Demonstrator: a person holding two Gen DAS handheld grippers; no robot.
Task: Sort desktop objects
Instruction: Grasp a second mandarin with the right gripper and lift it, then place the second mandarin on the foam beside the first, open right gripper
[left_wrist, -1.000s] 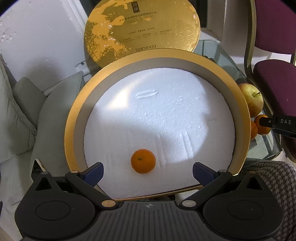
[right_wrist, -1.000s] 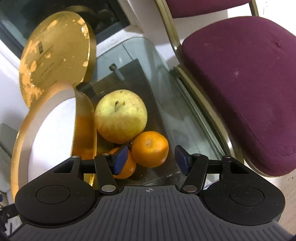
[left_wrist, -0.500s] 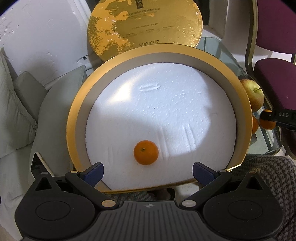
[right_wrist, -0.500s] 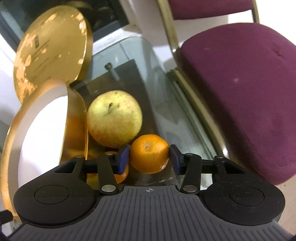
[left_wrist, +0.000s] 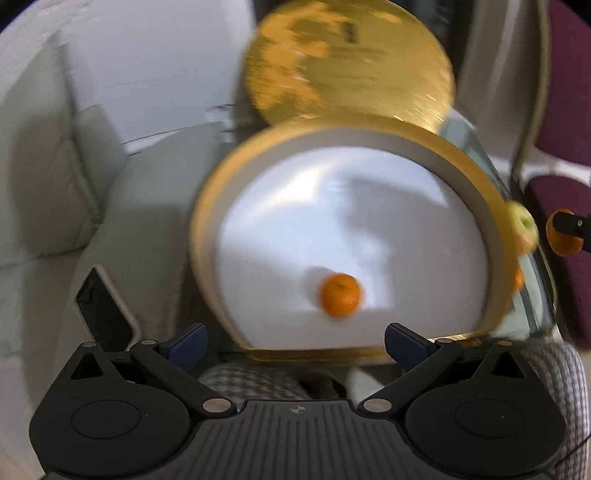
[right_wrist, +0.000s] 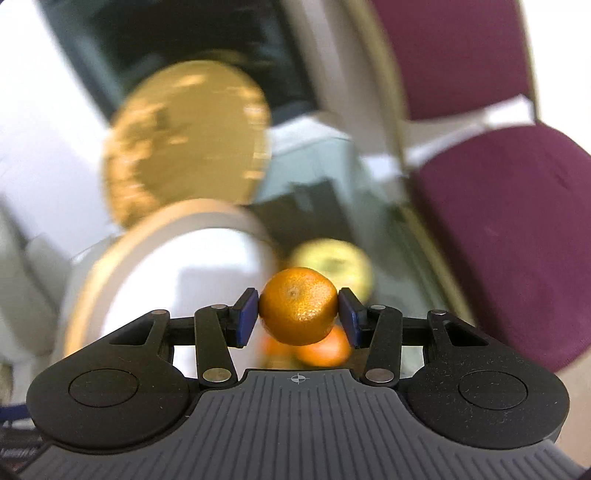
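Glass tabletop (right_wrist: 332, 166) and maroon chair (right_wrist: 498, 221) framed the scene. Nearest, a mandarin (right_wrist: 298, 305) was clamped in the right gripper (right_wrist: 298, 314), lifted clear, presumably for the foam-lined gold box (left_wrist: 207, 236), where another mandarin (left_wrist: 340, 295) lay. The left gripper (left_wrist: 295, 338) was held wide apart, empty; beyond, the lid (left_wrist: 351, 62) was propped upright.
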